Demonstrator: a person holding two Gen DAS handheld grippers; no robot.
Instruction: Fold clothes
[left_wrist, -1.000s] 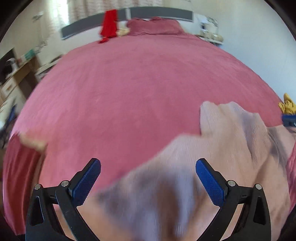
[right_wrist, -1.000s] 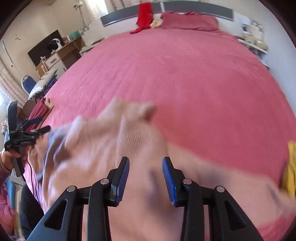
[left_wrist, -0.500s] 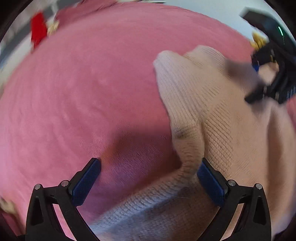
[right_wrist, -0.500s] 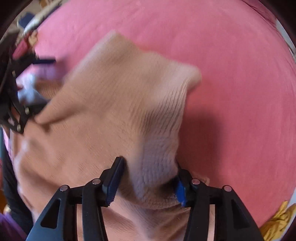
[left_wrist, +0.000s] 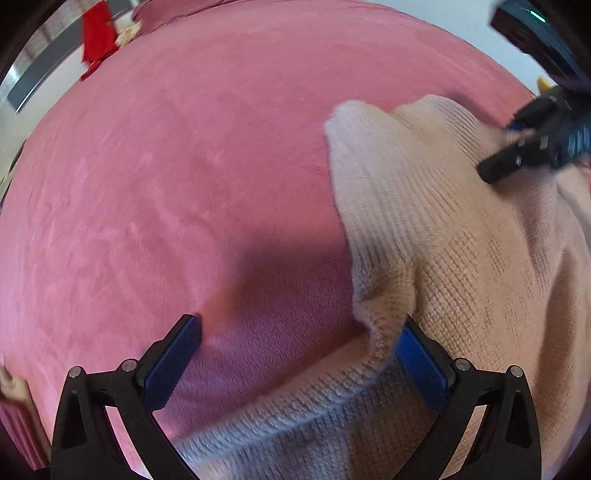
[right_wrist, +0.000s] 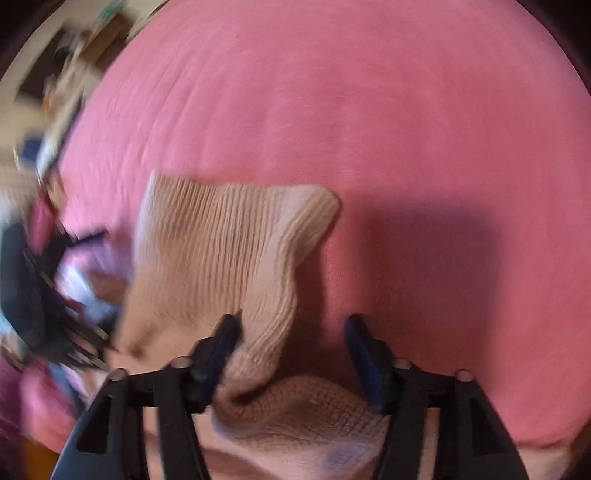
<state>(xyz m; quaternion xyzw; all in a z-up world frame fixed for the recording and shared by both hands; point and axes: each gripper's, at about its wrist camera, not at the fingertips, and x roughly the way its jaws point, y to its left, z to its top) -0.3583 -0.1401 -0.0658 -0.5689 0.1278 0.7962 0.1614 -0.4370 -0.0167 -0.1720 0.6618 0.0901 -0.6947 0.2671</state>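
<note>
Both grippers are now pointing steeply down at the beige knit sweater (left_wrist: 461, 258), closer to the pink bedspread (left_wrist: 166, 184) than a second ago. The left gripper (left_wrist: 299, 354) is standing wide and closing, one pad touching the sweater's edge. The right gripper (right_wrist: 291, 354) is closing, jaws apart around a bunched fold. Bare bedspread is stretching wide beyond the sweater. A red cloth (left_wrist: 95, 33) is lying at the far edge.
</note>
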